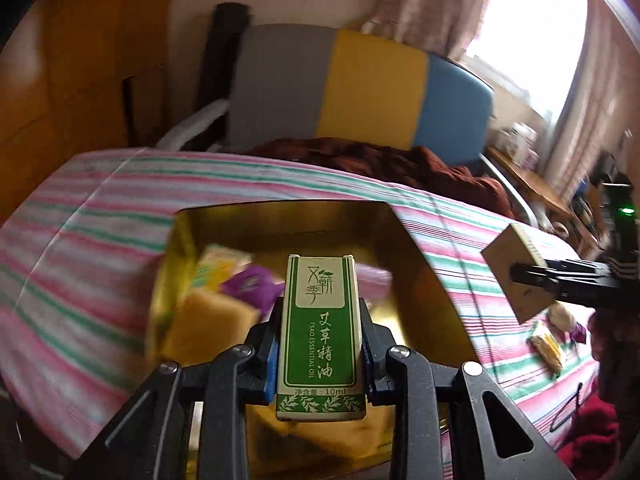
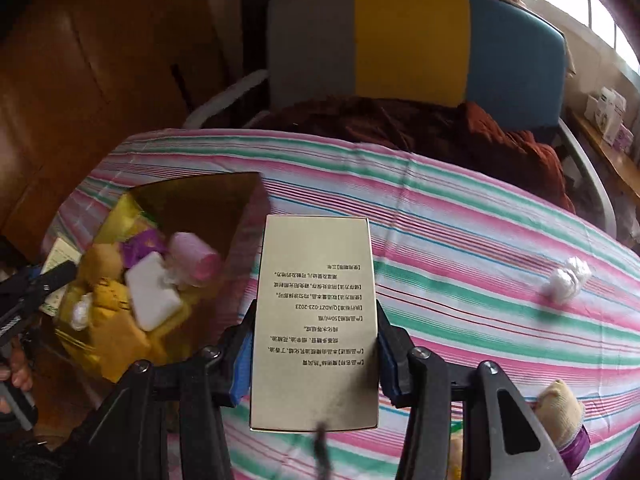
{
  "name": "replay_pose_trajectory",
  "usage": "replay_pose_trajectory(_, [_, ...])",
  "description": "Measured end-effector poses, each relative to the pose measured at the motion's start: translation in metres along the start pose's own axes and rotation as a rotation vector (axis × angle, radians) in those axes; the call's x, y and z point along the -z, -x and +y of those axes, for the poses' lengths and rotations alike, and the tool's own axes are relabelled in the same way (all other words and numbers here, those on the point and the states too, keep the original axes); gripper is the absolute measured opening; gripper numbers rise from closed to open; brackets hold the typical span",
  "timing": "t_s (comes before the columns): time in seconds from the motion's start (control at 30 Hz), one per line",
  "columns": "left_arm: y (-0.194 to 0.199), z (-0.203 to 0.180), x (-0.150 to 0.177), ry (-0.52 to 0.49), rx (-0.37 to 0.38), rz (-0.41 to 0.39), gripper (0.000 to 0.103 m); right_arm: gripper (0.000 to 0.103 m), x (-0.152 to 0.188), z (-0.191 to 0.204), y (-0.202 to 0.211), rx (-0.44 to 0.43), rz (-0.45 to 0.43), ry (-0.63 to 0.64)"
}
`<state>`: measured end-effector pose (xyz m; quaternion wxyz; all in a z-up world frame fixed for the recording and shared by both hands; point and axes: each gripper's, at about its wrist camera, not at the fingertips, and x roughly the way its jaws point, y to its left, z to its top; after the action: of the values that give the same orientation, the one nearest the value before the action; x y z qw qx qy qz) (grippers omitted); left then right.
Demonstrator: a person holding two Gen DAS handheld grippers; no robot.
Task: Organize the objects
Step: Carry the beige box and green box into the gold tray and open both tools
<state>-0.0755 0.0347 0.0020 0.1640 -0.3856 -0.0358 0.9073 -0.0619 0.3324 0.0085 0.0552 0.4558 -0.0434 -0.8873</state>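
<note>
The left tool (image 1: 320, 344) grips a green carton (image 1: 318, 328) upright, held directly over the open gold box (image 1: 424, 264) on the striped bench (image 1: 80, 240). The right tool (image 2: 314, 344) clamps a beige carton (image 2: 314, 320) just right of the box. Judgement: the left should lower into a free gap among the box's contents before letting go; the right should hold clear until then, lest the cartons collide.

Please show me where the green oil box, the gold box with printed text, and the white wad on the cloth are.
Green oil box (image 1: 318, 332): left wrist view, middle of its front label.
Gold box (image 2: 316, 320): right wrist view, middle of its printed face.
White wad (image 2: 566, 280): right wrist view, its centre.
</note>
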Motion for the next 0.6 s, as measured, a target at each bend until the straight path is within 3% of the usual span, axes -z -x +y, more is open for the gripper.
replay_pose_trajectory(0.27, [0.010,0.053,0.024,0.105,-0.027,0.001,0.031,0.050,-0.024,0.077,-0.023,-0.039,0.032,0.088])
replay_pose_trajectory(0.6, [0.010,0.058,0.029,0.120,0.022,-0.002,0.031,0.055,-0.068,0.101,-0.071,0.044,0.045,0.055])
